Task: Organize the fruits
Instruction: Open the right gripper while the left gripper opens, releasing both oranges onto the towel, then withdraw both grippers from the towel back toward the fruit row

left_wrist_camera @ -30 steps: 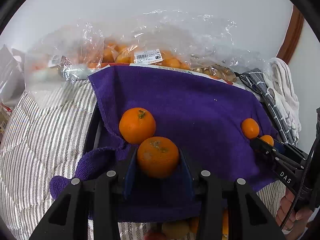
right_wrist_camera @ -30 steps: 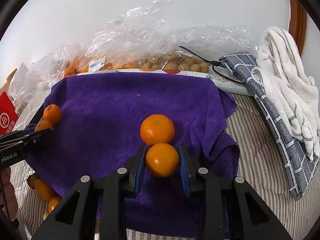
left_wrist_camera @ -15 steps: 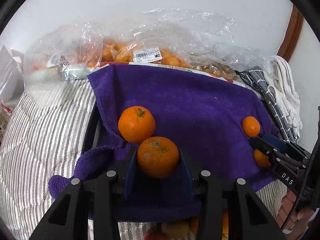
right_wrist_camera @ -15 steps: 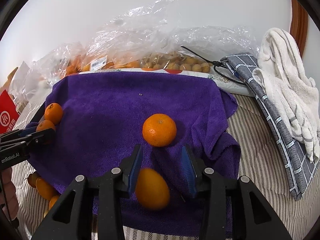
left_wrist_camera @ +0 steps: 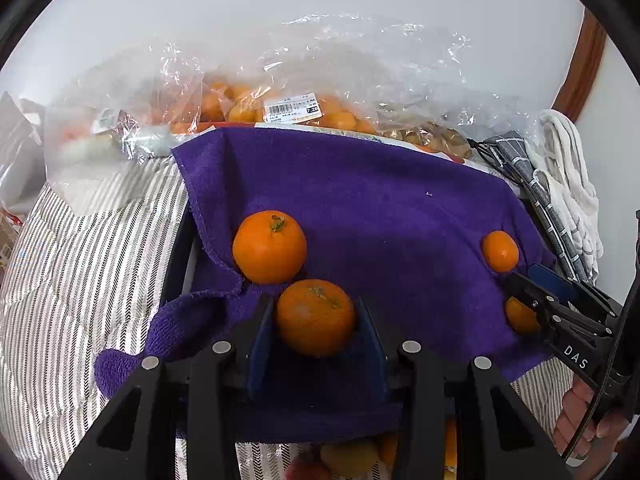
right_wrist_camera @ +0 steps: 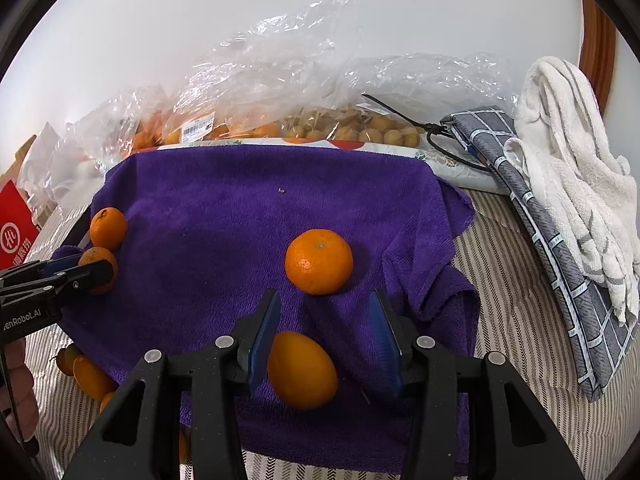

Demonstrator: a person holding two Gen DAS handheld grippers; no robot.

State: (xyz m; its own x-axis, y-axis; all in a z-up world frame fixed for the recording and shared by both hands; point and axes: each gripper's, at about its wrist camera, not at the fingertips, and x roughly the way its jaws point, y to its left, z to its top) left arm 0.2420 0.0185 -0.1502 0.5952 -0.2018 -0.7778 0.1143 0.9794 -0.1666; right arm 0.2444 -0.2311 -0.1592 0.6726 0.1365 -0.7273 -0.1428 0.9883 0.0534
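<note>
My left gripper (left_wrist_camera: 314, 309) is shut on a mandarin (left_wrist_camera: 316, 316) just above the purple towel (left_wrist_camera: 380, 208). A second mandarin (left_wrist_camera: 269, 247) rests on the towel right behind it. My right gripper (right_wrist_camera: 324, 300) has its jaws opening, with no pad pressing on fruit. A smooth mandarin (right_wrist_camera: 302, 370) lies on the towel (right_wrist_camera: 240, 208) low between its fingers, and another mandarin (right_wrist_camera: 319, 261) sits just ahead of the tips. In the right wrist view, the left gripper (right_wrist_camera: 96, 270) holds its fruit at the towel's left edge beside one more mandarin (right_wrist_camera: 108, 228).
Clear plastic bags of fruit (right_wrist_camera: 280, 120) lie behind the towel by the wall. A grey checked cloth (right_wrist_camera: 560, 260) and a white towel (right_wrist_camera: 572, 168) are on the right. Loose fruit (right_wrist_camera: 90, 376) sits on the striped bedding (left_wrist_camera: 80, 280) near the towel's front left corner. A red packet (right_wrist_camera: 16, 228) is at the far left.
The right jaws have spread apart. The mandarin they held has dropped onto the towel and rolled back toward the camera. The left gripper and its mandarin have not moved.
</note>
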